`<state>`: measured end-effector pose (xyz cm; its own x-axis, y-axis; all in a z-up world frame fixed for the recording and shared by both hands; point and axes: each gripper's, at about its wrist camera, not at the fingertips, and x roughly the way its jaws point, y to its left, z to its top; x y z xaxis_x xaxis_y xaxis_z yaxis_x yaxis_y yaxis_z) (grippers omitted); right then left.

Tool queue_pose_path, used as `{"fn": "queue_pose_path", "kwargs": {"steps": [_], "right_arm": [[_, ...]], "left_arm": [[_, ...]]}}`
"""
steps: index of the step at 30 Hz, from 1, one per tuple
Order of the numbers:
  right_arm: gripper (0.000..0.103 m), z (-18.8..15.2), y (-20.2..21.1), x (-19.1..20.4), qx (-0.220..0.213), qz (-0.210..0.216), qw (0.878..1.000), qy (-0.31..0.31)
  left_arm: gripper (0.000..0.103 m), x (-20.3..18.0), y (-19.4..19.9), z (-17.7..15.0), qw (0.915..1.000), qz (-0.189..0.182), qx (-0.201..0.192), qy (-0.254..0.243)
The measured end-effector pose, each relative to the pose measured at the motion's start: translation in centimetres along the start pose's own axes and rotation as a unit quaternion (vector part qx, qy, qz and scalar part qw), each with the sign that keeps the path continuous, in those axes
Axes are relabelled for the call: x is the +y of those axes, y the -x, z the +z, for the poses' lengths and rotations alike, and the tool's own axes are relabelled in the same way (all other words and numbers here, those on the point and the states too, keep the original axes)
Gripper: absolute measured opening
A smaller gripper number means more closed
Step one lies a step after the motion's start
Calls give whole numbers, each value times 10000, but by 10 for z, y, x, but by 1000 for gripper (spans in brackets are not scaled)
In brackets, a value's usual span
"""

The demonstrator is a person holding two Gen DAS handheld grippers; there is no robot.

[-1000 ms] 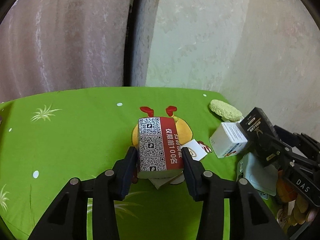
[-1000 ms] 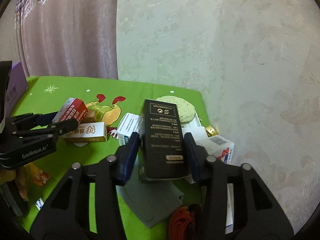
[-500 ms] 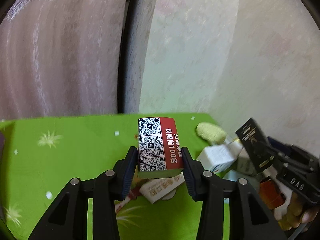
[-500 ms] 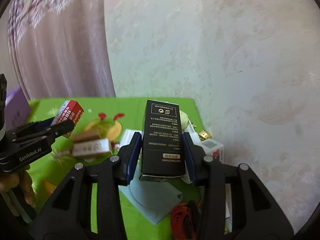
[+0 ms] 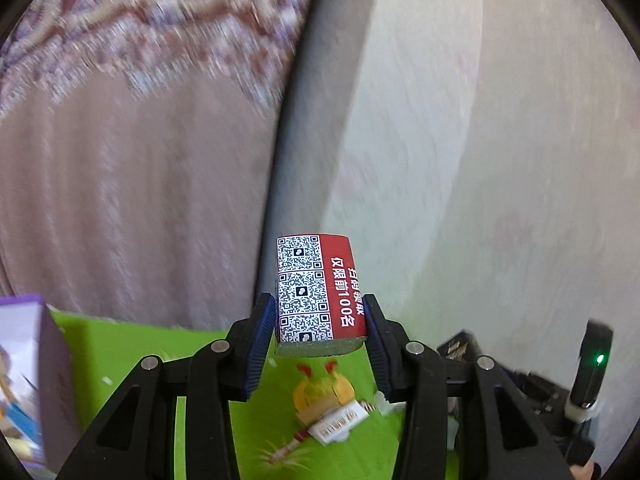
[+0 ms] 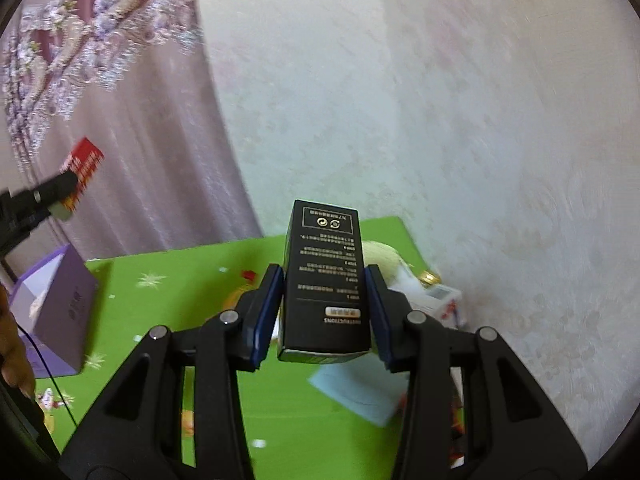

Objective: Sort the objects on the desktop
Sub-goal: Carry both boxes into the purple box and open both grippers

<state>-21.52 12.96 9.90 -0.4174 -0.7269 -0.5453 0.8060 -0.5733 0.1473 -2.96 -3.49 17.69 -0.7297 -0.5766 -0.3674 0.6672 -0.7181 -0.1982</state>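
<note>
My left gripper (image 5: 319, 322) is shut on a red box with QR codes (image 5: 318, 292), held well above the green table (image 5: 132, 356). The same red box (image 6: 80, 172) and the left gripper show high at the left edge of the right wrist view. My right gripper (image 6: 325, 300) is shut on a tall black box with white print (image 6: 325, 276), lifted off the tablecloth. The black box (image 5: 458, 350) also peeks out at the lower right of the left wrist view.
A purple box (image 6: 56, 320) stands at the table's left side. A white and gold carton (image 5: 338, 424) lies on a cartoon print. A pale green sponge (image 6: 380, 256), white boxes (image 6: 438, 298) and a light blue sheet (image 6: 360, 394) crowd the right side by the wall. Curtain behind.
Both grippers have risen with their boxes, the left one much higher. The table has dropped low in both views and more curtain and wall show.
</note>
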Motion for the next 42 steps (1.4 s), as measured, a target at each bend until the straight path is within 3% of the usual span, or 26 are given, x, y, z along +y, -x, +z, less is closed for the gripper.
{"fn": "queue_pose_path", "kwargs": {"steps": [9,14,19,26,31,35,37,39,41,42], "right_arm": [[45,19,30,97,-214,623,9964,536],[45,22,29,158,-214,1127,9902,799],[45,18,23,216,-97,1593,9815,1062],[45,0,9,311,149,2178,9613,1682],[45,-21,-2,363,399,2495,9476,1955],[45,-37,-12,398,566,2696,9359,2195],[45,-43,-18,413,640,2727,9317,2312],[46,-49,-24,427,684,2873,9241,2424],[47,-53,-28,433,708,3014,9189,2444],[54,-54,-30,437,717,3045,9175,2455]], "left_arm": [[44,85,64,37,9938,707,-706,494],[44,144,105,44,9840,1273,-996,748],[44,196,133,44,9728,1781,-1039,1056],[45,268,159,27,9469,2502,-996,1756],[45,312,161,8,9217,3154,-717,2139],[45,341,155,-7,9085,3414,-420,2374],[53,352,154,-13,9002,3531,-355,2525],[75,356,155,-15,8912,3706,-348,2593],[81,357,156,-17,8950,3574,-414,2636],[81,357,157,-18,8966,3503,-432,2674]]}}
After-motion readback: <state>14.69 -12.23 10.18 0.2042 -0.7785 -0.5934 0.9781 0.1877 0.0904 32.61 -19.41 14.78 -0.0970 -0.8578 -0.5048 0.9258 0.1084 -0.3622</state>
